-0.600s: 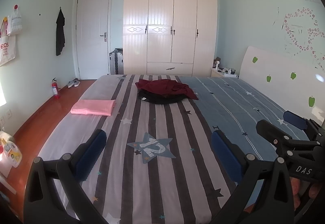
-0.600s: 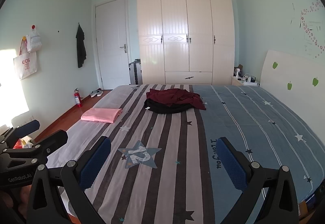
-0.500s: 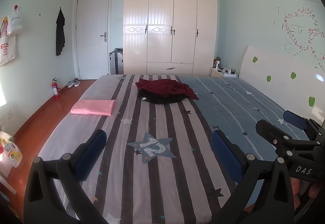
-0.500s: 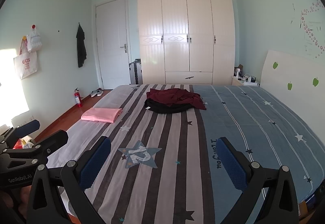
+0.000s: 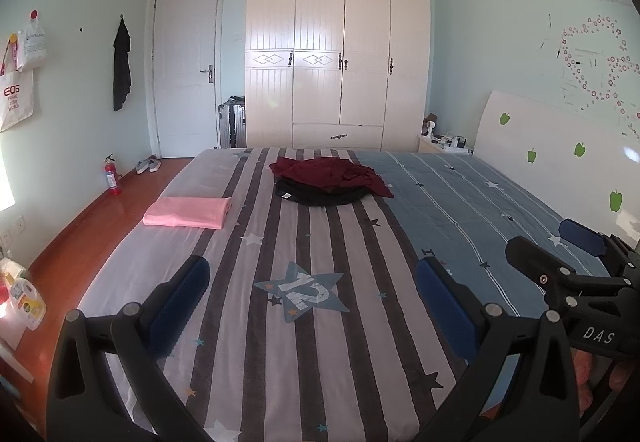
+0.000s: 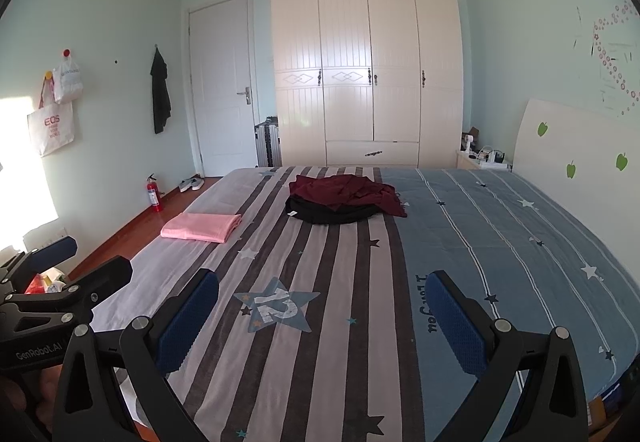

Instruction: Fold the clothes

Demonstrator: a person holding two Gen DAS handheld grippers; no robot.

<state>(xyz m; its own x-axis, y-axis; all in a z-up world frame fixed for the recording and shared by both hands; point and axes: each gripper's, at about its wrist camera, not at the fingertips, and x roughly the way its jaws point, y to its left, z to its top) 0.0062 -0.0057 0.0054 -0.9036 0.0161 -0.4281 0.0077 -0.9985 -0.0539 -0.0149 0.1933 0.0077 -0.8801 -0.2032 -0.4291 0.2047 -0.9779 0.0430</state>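
Note:
A crumpled dark red garment (image 5: 332,171) lies on top of a black garment (image 5: 320,195) near the far end of the bed; both show in the right wrist view too, the red one (image 6: 348,191) over the black one (image 6: 332,213). A folded pink garment (image 5: 188,211) lies at the bed's left side, also in the right wrist view (image 6: 202,226). My left gripper (image 5: 312,278) is open and empty above the near part of the bed. My right gripper (image 6: 322,288) is open and empty beside it, and shows in the left wrist view (image 5: 560,246).
The striped and blue bedspread (image 5: 328,322) covers the bed. A white headboard (image 5: 560,161) stands at the right. A wardrobe (image 5: 338,53) and a door (image 5: 188,73) are at the far wall. A fire extinguisher (image 5: 112,174) and bottles (image 5: 24,298) stand on the floor at left.

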